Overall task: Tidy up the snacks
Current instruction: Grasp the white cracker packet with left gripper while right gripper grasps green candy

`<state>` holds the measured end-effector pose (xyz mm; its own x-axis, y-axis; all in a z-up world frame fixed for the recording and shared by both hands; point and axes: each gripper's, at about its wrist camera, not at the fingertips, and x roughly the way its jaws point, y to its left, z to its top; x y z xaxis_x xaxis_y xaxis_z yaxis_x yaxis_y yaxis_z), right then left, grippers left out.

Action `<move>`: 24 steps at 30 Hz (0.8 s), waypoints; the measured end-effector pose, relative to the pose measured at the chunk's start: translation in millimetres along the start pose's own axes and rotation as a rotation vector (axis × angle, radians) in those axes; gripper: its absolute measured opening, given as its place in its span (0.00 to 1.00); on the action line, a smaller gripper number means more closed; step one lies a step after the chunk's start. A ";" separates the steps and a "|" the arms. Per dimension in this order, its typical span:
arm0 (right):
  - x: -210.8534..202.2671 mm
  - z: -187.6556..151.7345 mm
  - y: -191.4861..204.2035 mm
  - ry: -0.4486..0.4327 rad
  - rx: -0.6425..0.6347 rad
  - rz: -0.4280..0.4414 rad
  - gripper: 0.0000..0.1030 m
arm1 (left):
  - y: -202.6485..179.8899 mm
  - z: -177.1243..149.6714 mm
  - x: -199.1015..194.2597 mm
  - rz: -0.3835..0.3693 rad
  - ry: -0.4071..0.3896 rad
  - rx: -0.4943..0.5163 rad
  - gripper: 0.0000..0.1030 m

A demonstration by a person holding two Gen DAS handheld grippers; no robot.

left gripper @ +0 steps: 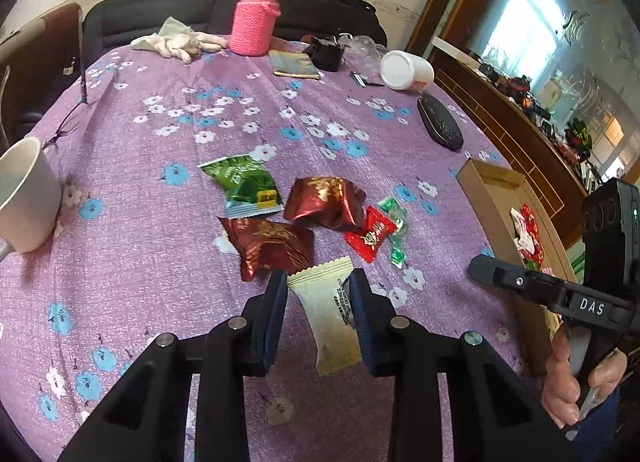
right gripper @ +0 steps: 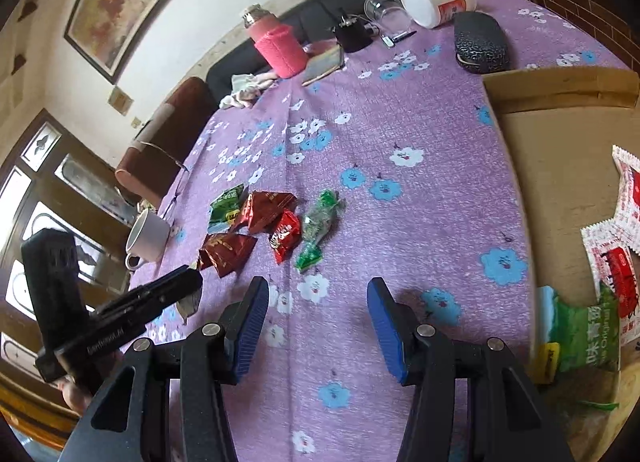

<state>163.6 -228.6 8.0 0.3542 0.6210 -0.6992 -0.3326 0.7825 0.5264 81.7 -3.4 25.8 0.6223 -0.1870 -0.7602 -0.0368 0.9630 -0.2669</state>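
A cream snack packet [left gripper: 333,316] sits clamped between the left gripper [left gripper: 318,286] pads, just above the purple flowered tablecloth [left gripper: 160,262]. The right gripper [right gripper: 318,302] hangs with jaws apart, holding nothing. At twelve o'clock from the left gripper lie two maroon packets [left gripper: 272,244], a green packet [left gripper: 244,186], and a red one [left gripper: 370,238]. At three o'clock stands the cardboard box [right gripper: 560,90], seemingly already holding several packets [right gripper: 588,338].
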 end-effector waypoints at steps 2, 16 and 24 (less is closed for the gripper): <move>5.4 7.7 10.0 0.009 -0.001 -0.047 0.52 | 0.9 -0.4 -1.4 -0.013 0.002 -0.005 0.30; 76.3 41.1 27.4 0.062 -0.014 -0.256 0.28 | 5.7 -1.3 -4.9 -0.066 0.009 -0.042 0.30; 64.1 25.7 27.9 0.044 -0.077 -0.319 0.23 | 2.8 -0.3 -0.3 -0.058 -0.007 -0.021 0.30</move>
<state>199.5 -165.7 -9.7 0.4134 0.3412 -0.8442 -0.2766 0.9304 0.2406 81.1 -0.7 25.2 0.6289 -0.2411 -0.7391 -0.0168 0.9462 -0.3230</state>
